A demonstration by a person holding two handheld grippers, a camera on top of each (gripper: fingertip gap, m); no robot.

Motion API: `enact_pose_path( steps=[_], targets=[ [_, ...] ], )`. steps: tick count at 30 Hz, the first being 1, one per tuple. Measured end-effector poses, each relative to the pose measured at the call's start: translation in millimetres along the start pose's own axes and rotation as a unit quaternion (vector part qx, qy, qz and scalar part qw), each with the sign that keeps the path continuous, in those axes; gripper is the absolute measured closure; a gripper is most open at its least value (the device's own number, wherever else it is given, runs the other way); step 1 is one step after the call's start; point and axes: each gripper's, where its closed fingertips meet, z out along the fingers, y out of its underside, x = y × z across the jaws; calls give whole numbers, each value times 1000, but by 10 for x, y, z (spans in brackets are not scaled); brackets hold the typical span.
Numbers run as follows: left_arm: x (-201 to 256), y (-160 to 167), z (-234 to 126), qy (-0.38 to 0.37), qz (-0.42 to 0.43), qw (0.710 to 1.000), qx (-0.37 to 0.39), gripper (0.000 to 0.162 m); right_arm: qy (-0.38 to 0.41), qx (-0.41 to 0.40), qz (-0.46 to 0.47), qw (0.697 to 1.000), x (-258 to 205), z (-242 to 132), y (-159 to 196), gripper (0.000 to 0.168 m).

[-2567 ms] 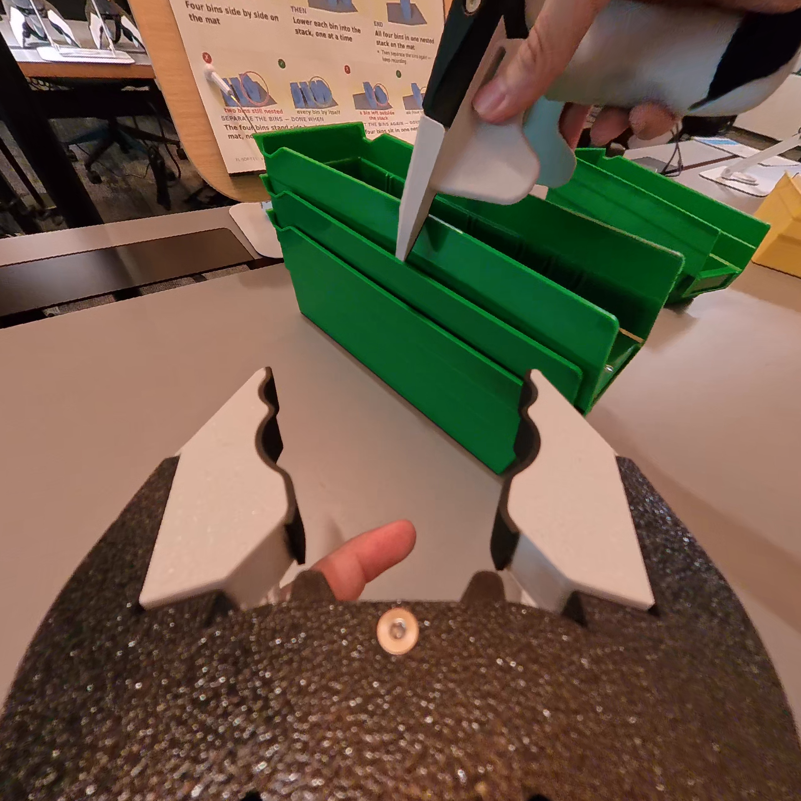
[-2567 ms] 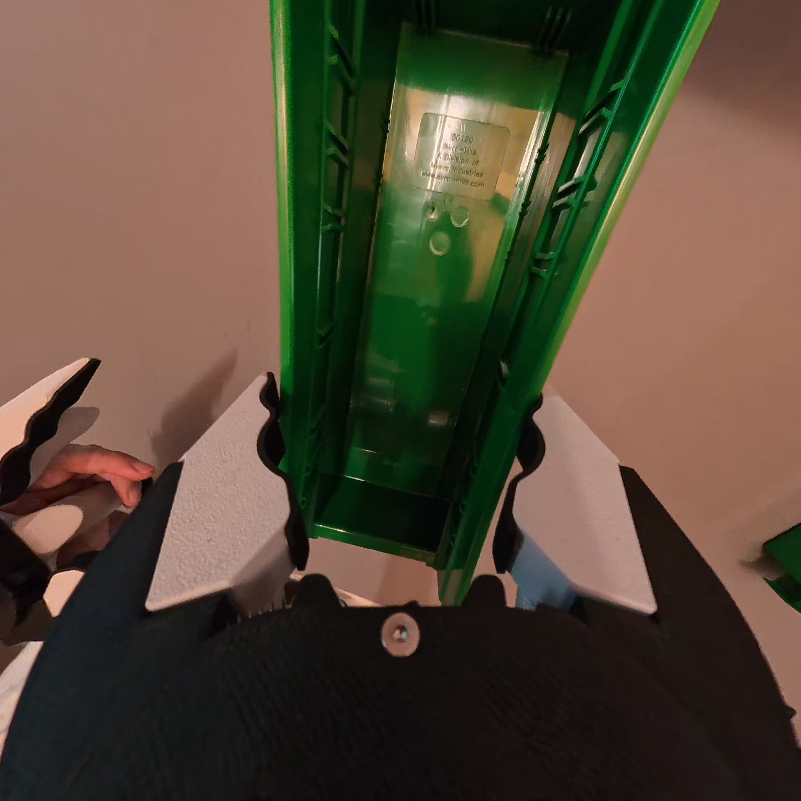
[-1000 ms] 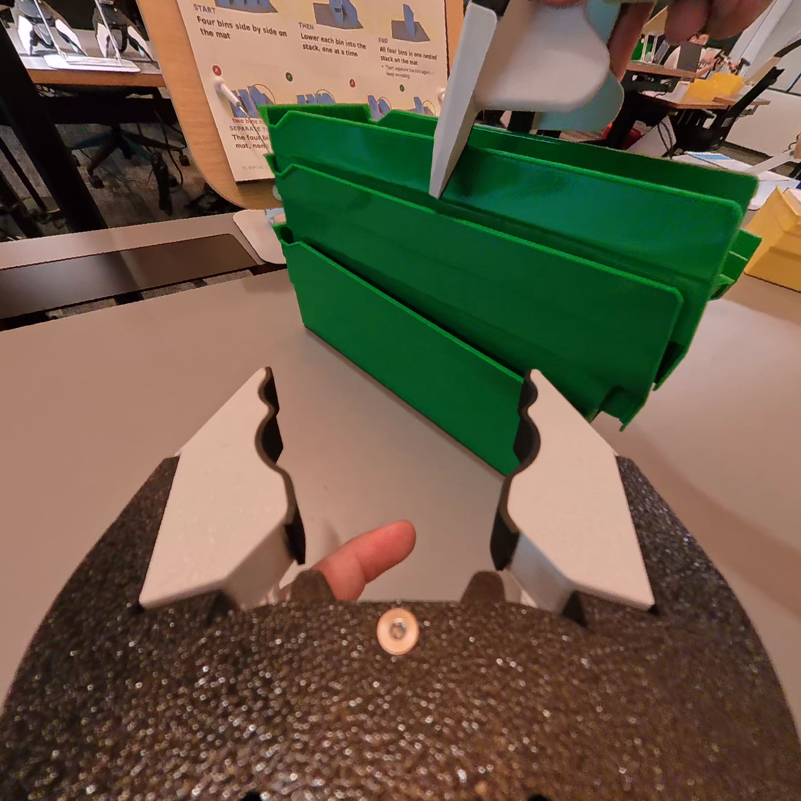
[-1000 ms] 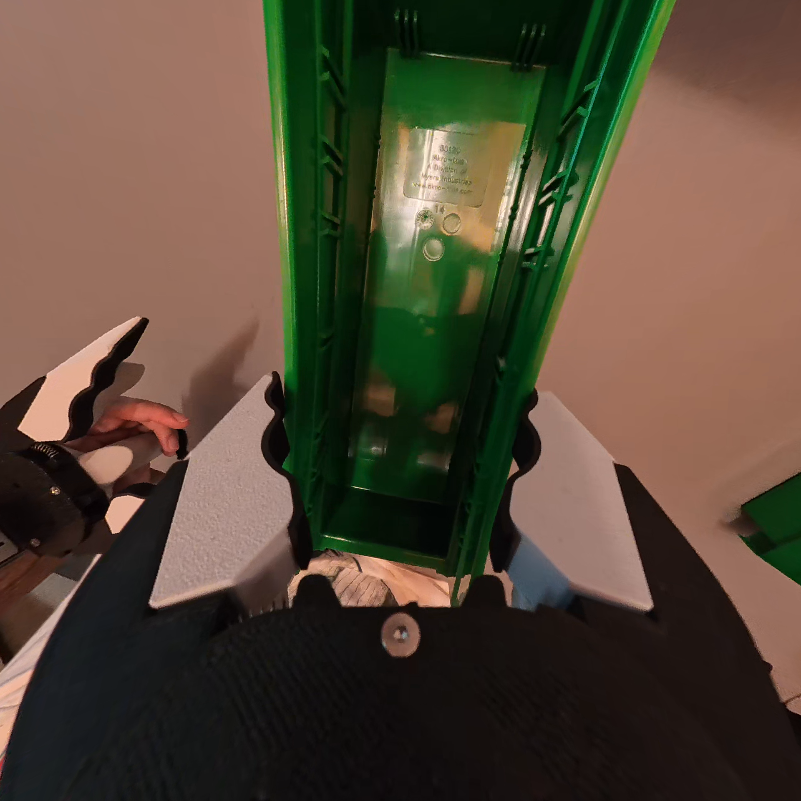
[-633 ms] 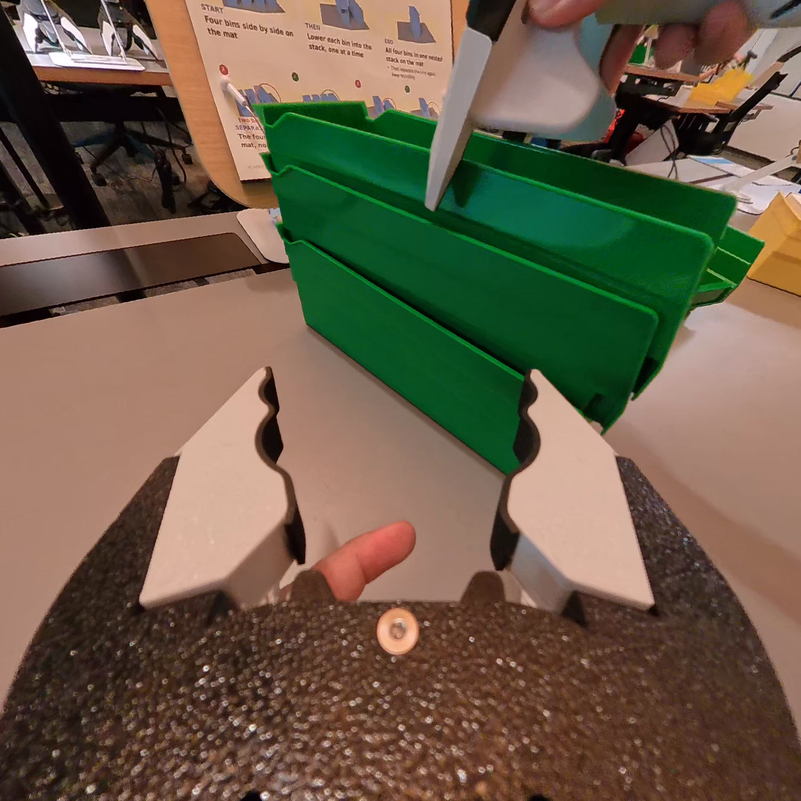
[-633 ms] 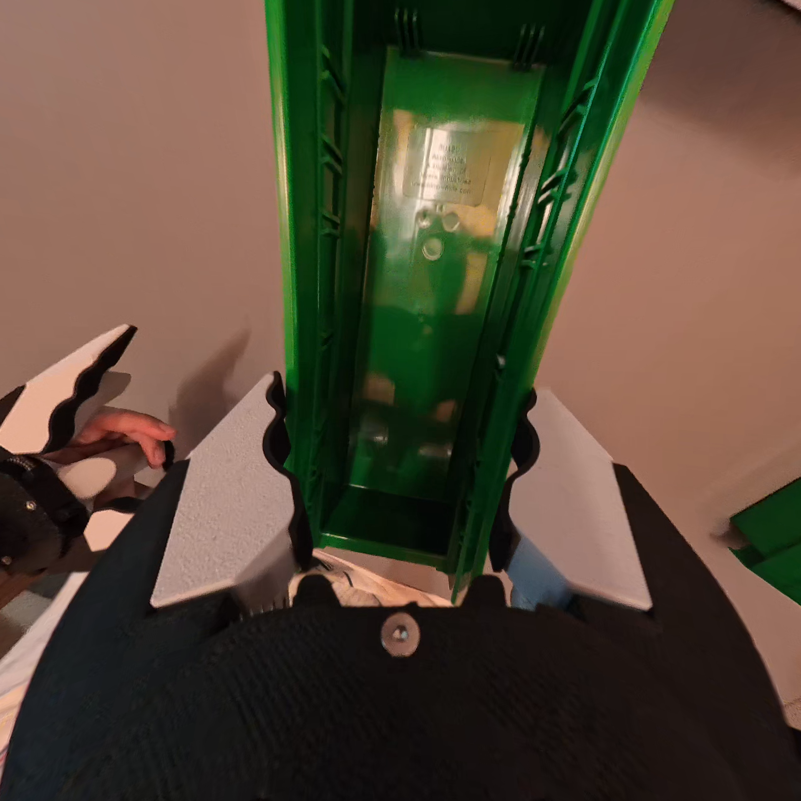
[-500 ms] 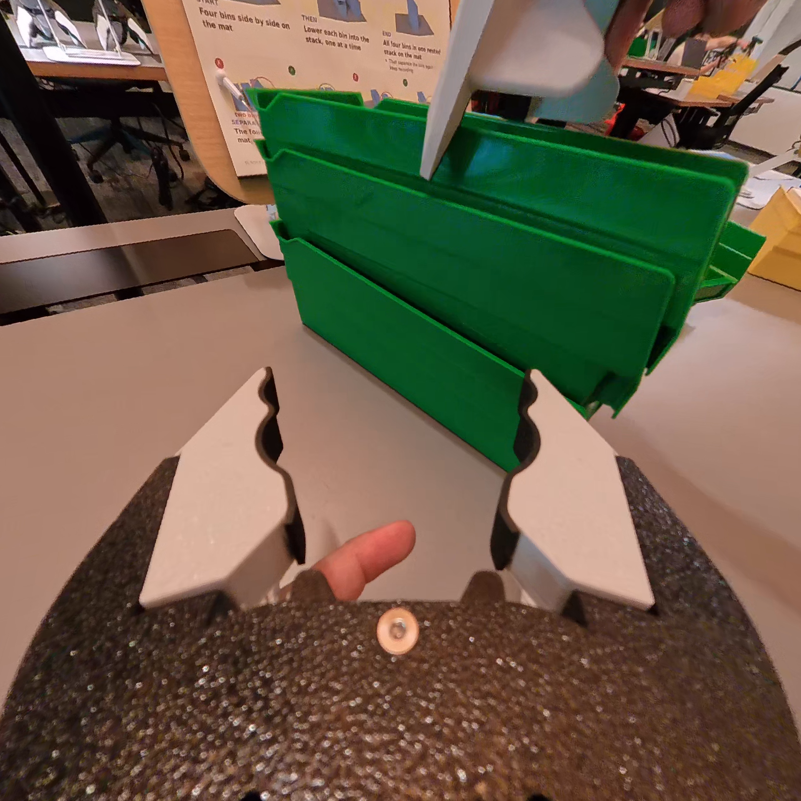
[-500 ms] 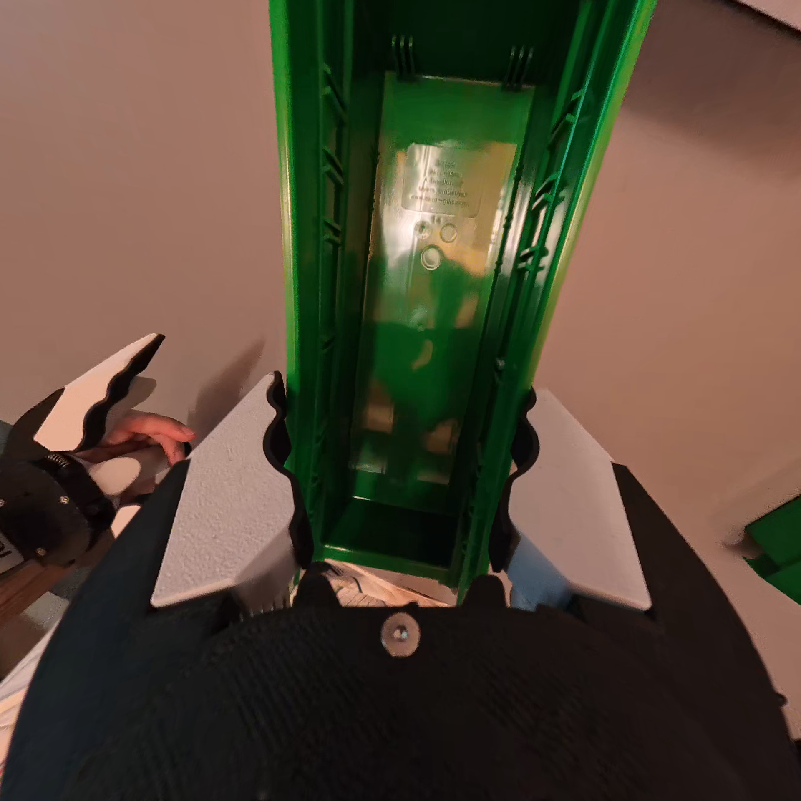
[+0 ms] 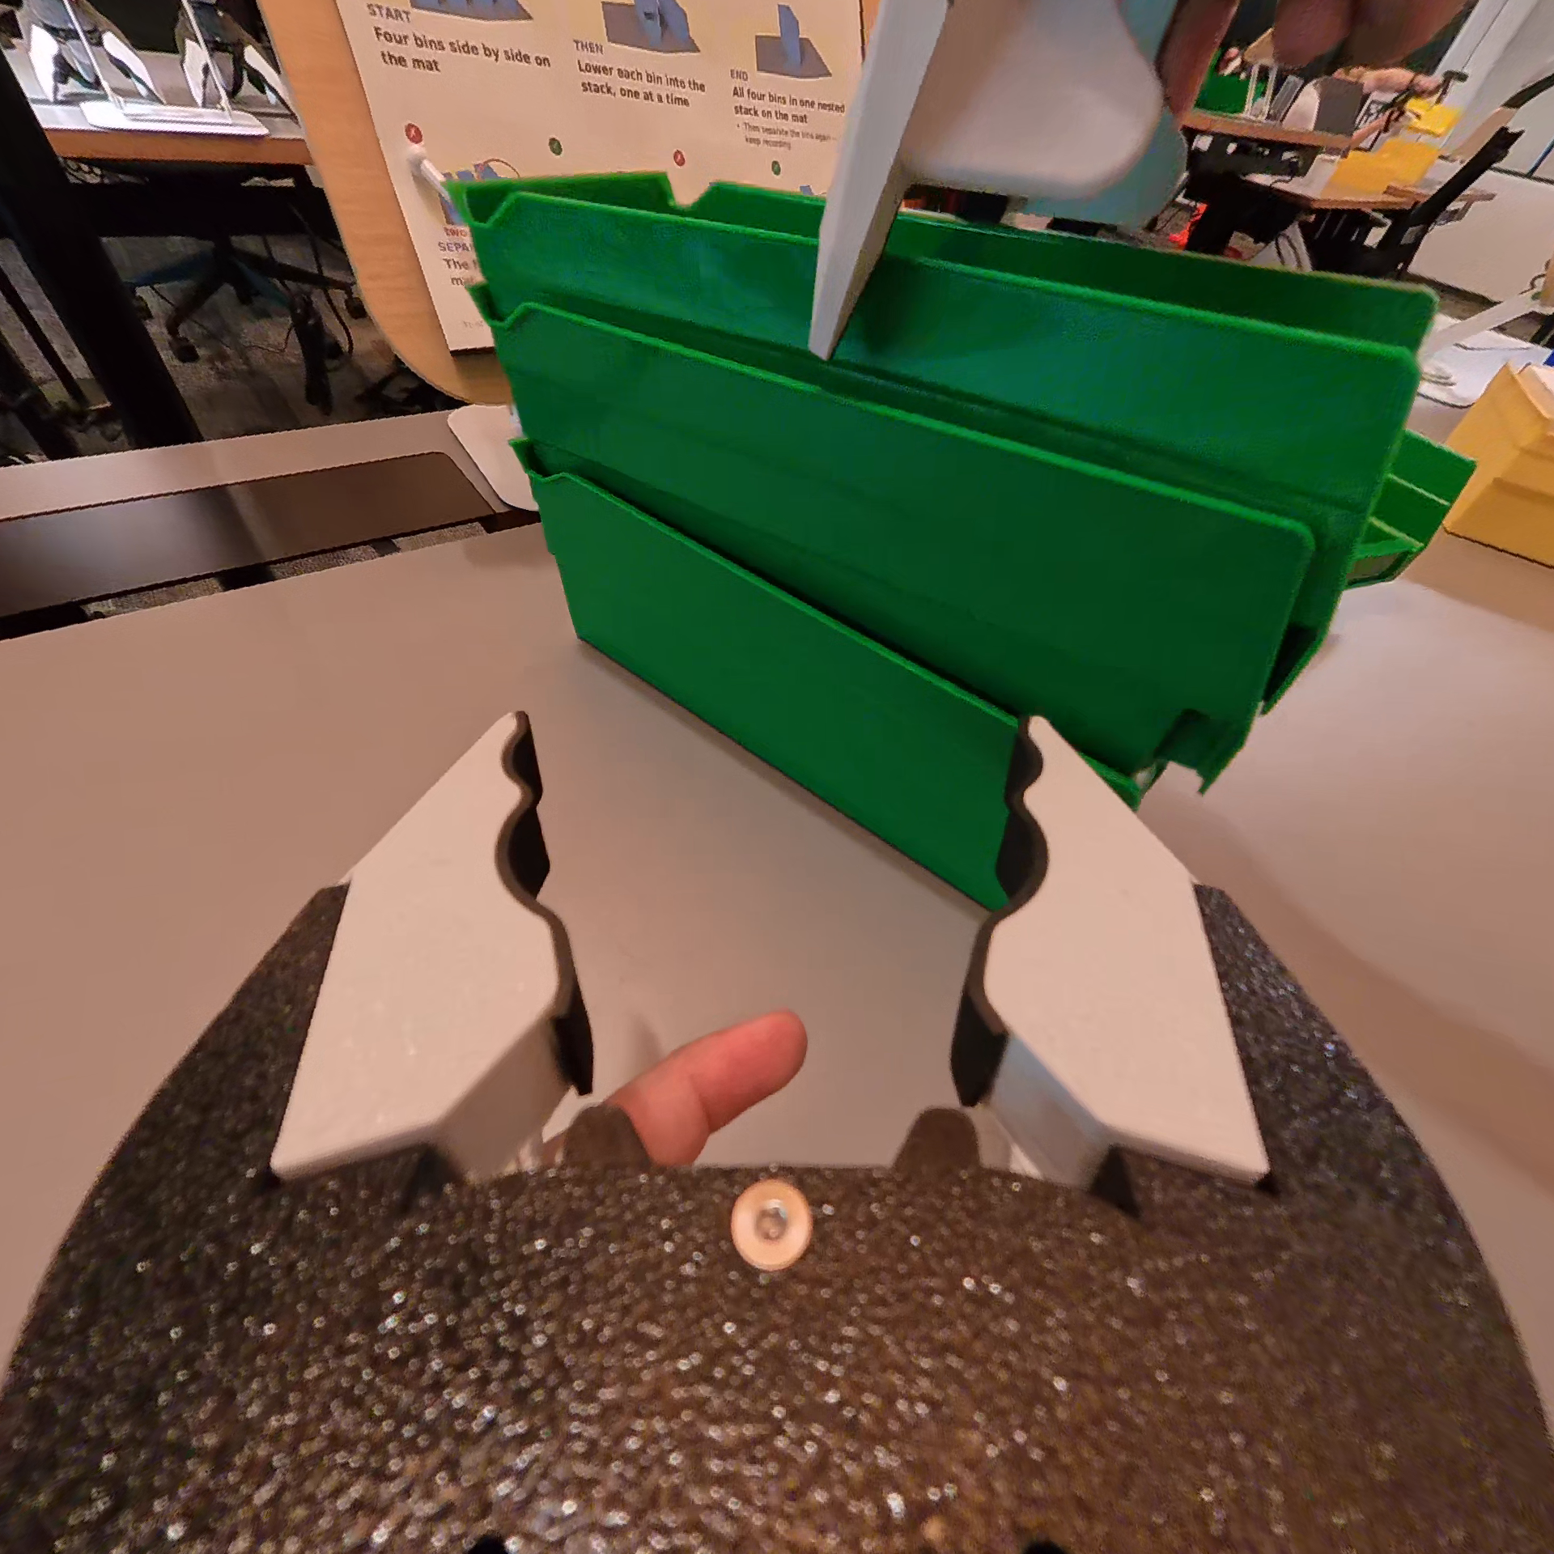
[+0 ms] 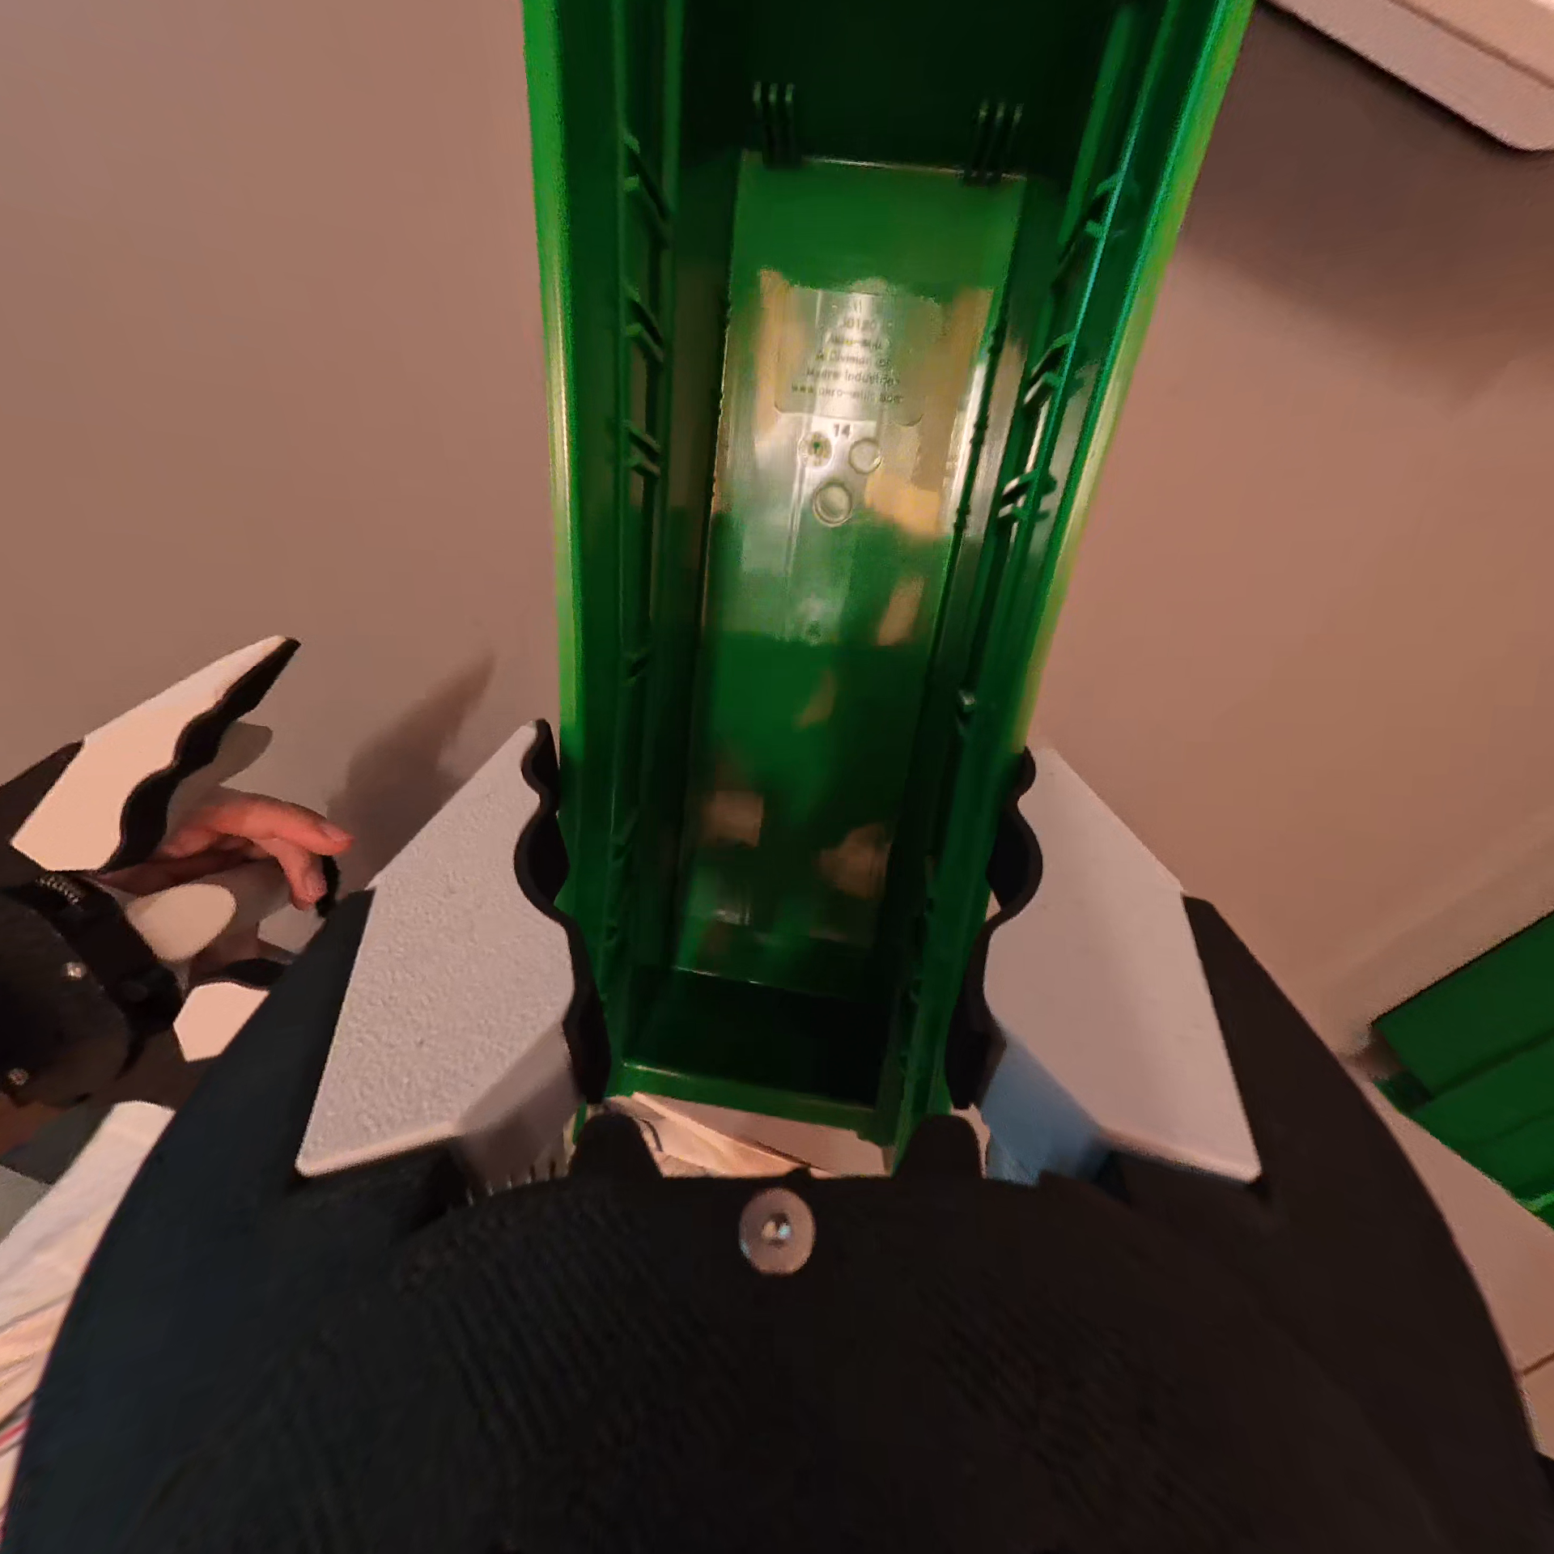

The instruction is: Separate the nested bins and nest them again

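The right tongs (image 10: 778, 917) clamp the top green bin (image 10: 849, 538) of the nested stack (image 9: 883, 572) standing on the beige surface (image 9: 252, 757). The left tongs (image 9: 769, 874) hang spread and empty beside the stack.

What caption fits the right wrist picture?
Right gripper clamps the top green bin from above, over a beige table.

Right gripper (image 10: 778, 917): both fingers pressed against outer side walls of top green bin (image 10: 841, 589), at its near end.
Bin interior: empty, glossy floor, ribbed side walls.
Left gripper (image 10: 160, 807): far left, one finger visible, hand (image 10: 252, 849) beneath.
Table (image 10: 252, 336): beige.
Another green bin (image 10: 1480, 1059): right edge.
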Motion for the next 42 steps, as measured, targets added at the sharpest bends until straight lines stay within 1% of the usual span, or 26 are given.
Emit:
enact_pose_path(
  steps=[7,15,18,21,25,32,37,42],
  targets=[
    [-23,3,-9,0,-5,1000,1,53,12,-4,-12,1000,-34,-133,-59,64],
    [-16,6,-18,-1,-1,1000,-2,53,16,-61,2,998,-5,-96,53,63],
    [-23,18,-17,-1,-2,1000,-5,53,21,-55,11,998,-3,-117,-4,63],
    [-41,24,-19,-2,-4,1000,-6,53,35,-82,-7,996,0,-66,59,63],
    [-65,17,-41,-5,-6,1000,-4,53,40,-80,-14,996,11,-7,27,63],
    [-54,24,-49,-6,-2,1000,-6,53,22,-80,-11,996,70,4,-6,63],
    [-45,60,-12,-7,-2,1000,-16,53,23,-90,-16,996,100,75,46,63],
    [-37,36,-42,-8,0,1000,-11,53,4,-71,-12,997,69,-10,-4,65]
  ],
)
